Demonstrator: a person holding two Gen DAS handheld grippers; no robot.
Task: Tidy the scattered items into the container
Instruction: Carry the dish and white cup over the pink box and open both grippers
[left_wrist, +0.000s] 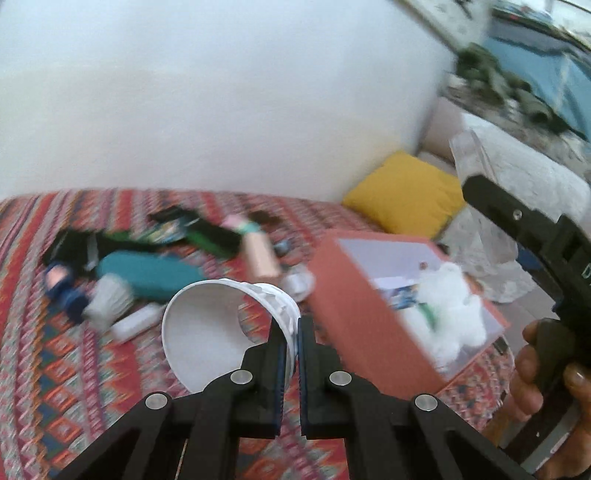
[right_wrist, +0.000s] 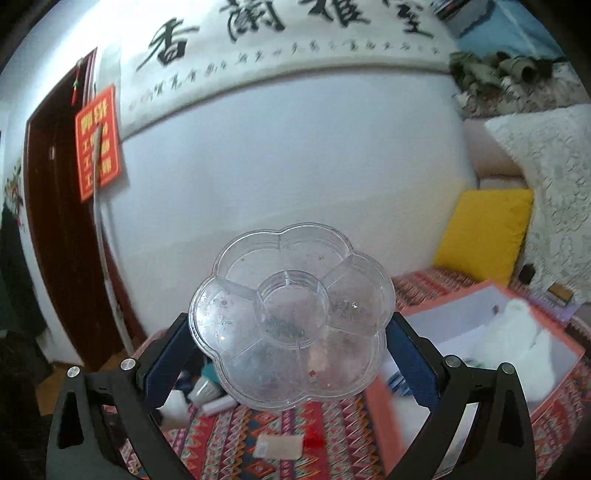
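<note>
Presently, in the left wrist view, the left gripper (left_wrist: 291, 332) is pinching the thin wall of one white paper cup (left_wrist: 221, 325), its jaws nearly together on the rim, carrying it above the red patterned woven cloth (left_wrist: 74, 387). The cup looks light and easily crushed, so a gentle hold at the rim suits it. Right of it, one salmon-pink cardboard box (left_wrist: 347, 295) is lying open, already holding one white fluffy item (left_wrist: 450, 314). Far left, a blurred scatter of items (left_wrist: 147, 258) is waiting; an exact count is not possible. One yellow cushion (left_wrist: 406, 192) is lying far right.

In the right wrist view, the right gripper (right_wrist: 291, 332) is holding one clear flower-shaped plastic divided tray (right_wrist: 291, 314), jaws spread wide and clamped on its opposite edges, left of the box. The tray appears stiff, light and slippery; its rim lobes are the sensible hold.
</note>
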